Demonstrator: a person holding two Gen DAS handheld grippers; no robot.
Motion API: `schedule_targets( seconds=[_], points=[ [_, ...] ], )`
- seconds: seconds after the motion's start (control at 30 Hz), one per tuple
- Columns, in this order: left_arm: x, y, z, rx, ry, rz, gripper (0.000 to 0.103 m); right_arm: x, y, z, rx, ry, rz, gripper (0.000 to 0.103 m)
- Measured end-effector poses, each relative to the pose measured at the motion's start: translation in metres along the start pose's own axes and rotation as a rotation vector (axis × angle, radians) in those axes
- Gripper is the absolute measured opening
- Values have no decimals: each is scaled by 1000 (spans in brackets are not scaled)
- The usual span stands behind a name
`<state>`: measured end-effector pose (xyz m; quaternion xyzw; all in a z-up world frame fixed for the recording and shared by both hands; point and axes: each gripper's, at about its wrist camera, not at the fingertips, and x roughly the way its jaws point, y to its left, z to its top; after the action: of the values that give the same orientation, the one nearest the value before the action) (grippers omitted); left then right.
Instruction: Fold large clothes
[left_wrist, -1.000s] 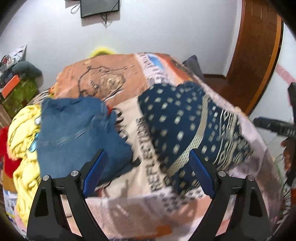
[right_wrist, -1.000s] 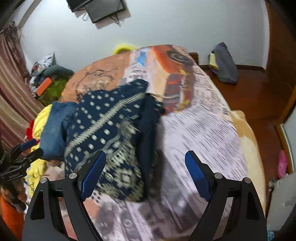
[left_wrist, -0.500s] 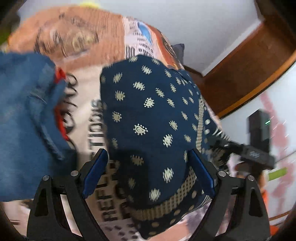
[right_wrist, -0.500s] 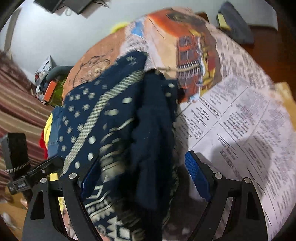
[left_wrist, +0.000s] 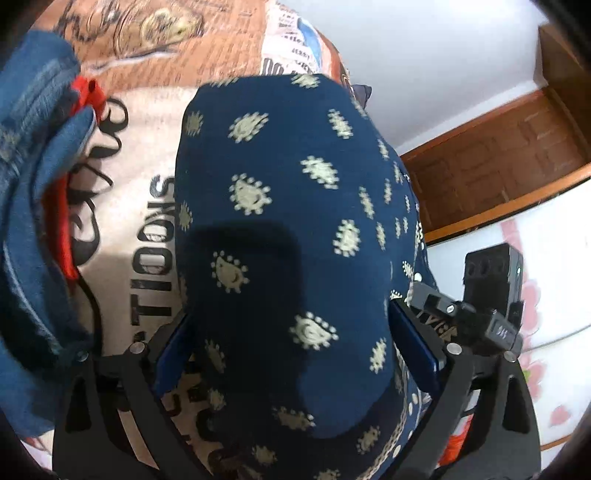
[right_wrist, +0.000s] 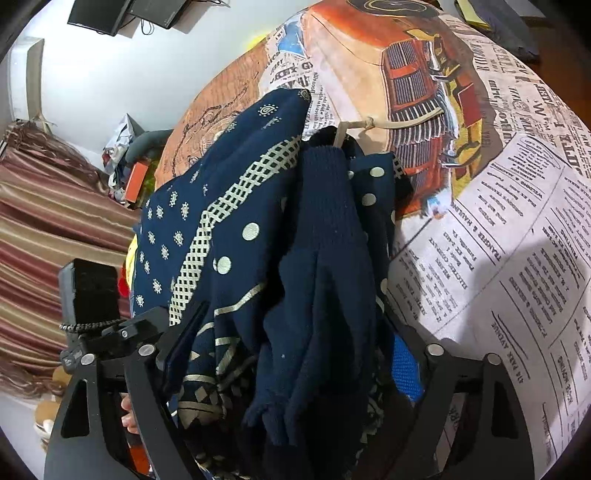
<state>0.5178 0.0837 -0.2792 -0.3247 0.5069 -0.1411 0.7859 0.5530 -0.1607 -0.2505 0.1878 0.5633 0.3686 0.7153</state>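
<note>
1. Lies bunched on the newspaper-print bedspread (right_wrist: 498, 229), the navy patterned garment (left_wrist: 288, 206), its near edge running in between the fingers of both claws.
2. Looks soft, limp and fairly light; likely to sag and slide out of shape once lifted, so best taken at an edge or corner rather than through the bunched middle.
3. Left gripper (left_wrist: 291, 339): spread wide, cloth draped between the fingers, not pinched.
4. Right gripper (right_wrist: 288, 343): likewise spread, straddling a thick dark fold, nothing clamped.
5. Counted: one navy garment, with a second dark knit piece (right_wrist: 325, 258) seemingly tangled into it; hard to say whether separate.
6. Also one blue denim garment (left_wrist: 33, 229) beside it on the left, something red beneath.
</note>
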Motion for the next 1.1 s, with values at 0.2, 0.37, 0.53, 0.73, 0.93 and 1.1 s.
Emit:
schedule_targets(
  seconds=[0.2,0.37,0.53,0.73,0.93,1.1],
  points=[
    [-15,-12,-9,57,-20,35,73,-11,10,-7,-16,-11,-14,44],
    [-36,-36,-17,129,-36,65,54,-22,34,-12,-52,-26,-37,29],
    [-72,-56,-20,185,-87,60,52,-31,59,-18,-70,-52,-44,28],
    [-139,-76,-19,253,-189,60,52,-57,112,-15,-168,-108,-30,28],
    [-202,-71,-16,274,-289,81,52,-53,164,-11,-246,-144,8,28],
    [-244,-42,-9,250,-337,115,52,-23,198,-7,-290,-127,47,28]
  ],
)
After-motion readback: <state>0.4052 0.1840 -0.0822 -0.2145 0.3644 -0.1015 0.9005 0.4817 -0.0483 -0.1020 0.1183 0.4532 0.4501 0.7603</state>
